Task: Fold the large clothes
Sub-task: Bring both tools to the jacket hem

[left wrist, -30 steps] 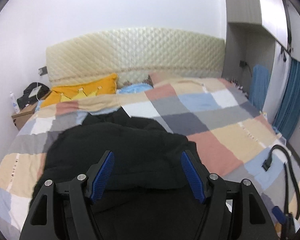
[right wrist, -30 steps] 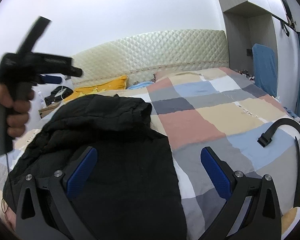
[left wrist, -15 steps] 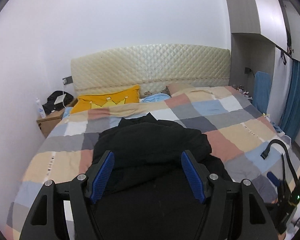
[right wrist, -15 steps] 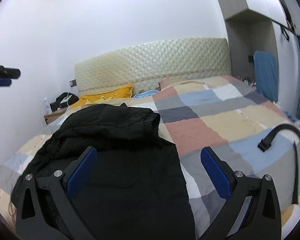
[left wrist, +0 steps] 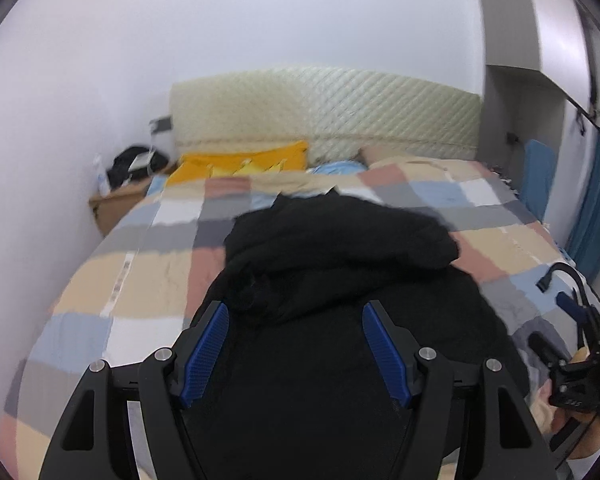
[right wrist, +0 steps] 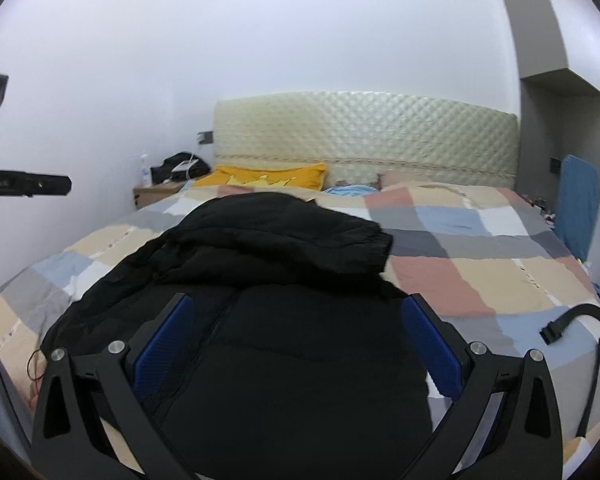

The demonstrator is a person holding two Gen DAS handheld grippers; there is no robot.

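A large black jacket [left wrist: 340, 248] lies on the checked bedspread [left wrist: 148, 280], its far part folded back over the near part. My left gripper [left wrist: 295, 316] hovers above the jacket's near end, open, with nothing between its blue pads [left wrist: 204, 352]. From the right wrist view the jacket [right wrist: 284, 240] also fills the middle, and my right gripper [right wrist: 298, 304] is wide open over it, gripping nothing. The other hand-held gripper [left wrist: 580, 364] shows at the right edge of the left view, and the left one [right wrist: 24, 186] at the left edge of the right view.
A yellow pillow [left wrist: 240, 160] and a quilted headboard [left wrist: 340, 108] are at the far end. A nightstand [left wrist: 116, 204] with a dark bag stands at the far left. A black strap [right wrist: 572, 320] lies on the bedspread at the right, near a blue cloth [right wrist: 580, 200].
Both cameras have drawn back from the bed, so more of the bedspread shows. The left gripper has slid away to the left edge of the right view. The jacket has not moved.
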